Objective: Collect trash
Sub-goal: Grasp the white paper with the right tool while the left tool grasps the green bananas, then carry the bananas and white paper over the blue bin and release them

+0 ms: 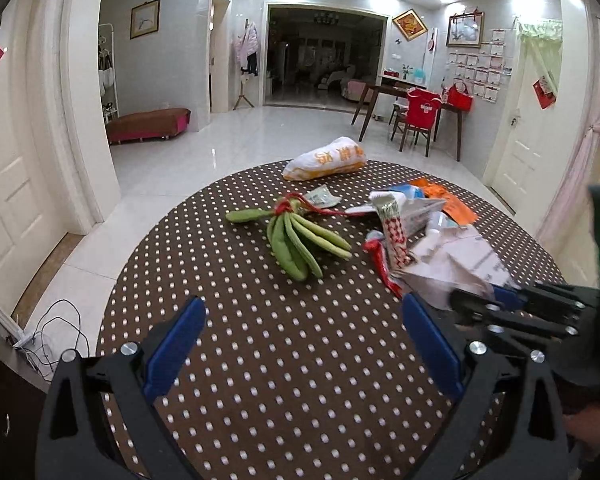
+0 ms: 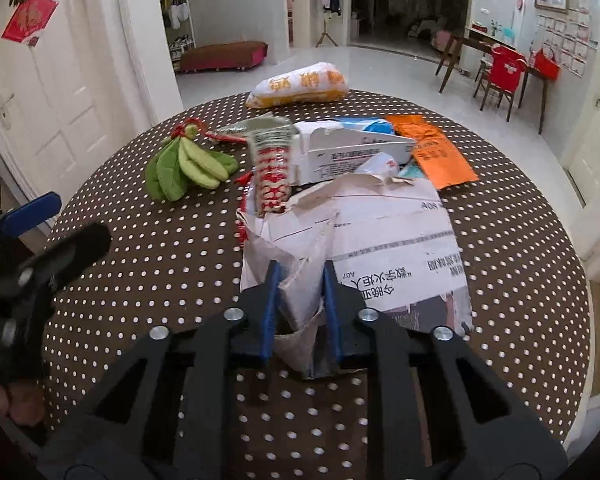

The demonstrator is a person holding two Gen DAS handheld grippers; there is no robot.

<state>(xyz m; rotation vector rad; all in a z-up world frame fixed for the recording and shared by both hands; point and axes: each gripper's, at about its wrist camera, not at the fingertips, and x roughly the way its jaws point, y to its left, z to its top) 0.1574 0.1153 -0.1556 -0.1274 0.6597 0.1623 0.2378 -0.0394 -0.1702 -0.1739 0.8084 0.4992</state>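
Nearest, the right gripper (image 2: 299, 280) had its blue-padded black jaws pinched tight on the crumpled near edge of a torn sheet of grey-white newspaper (image 2: 396, 240), which lay on the round table under a brown cloth dotted white (image 2: 160, 264). The sheet's long axis ran from the jaws away toward the far right; its black Chinese headline read upside down, with "A07" beside it. To the left, the left gripper (image 1: 304, 340) hung above bare cloth, jaws spread wide and holding nothing. Just beyond the paper stood a tilted red-and-white patterned wrapper (image 2: 272, 168), a white printed carton (image 2: 352, 152) and a flat orange packet (image 2: 440, 152). Left of these lay a soft green fabric banana bunch tied with red cord (image 2: 188, 168). Farthest, a plump white-and-yellow plastic bag with orange characters (image 2: 300, 84) lay crosswise.
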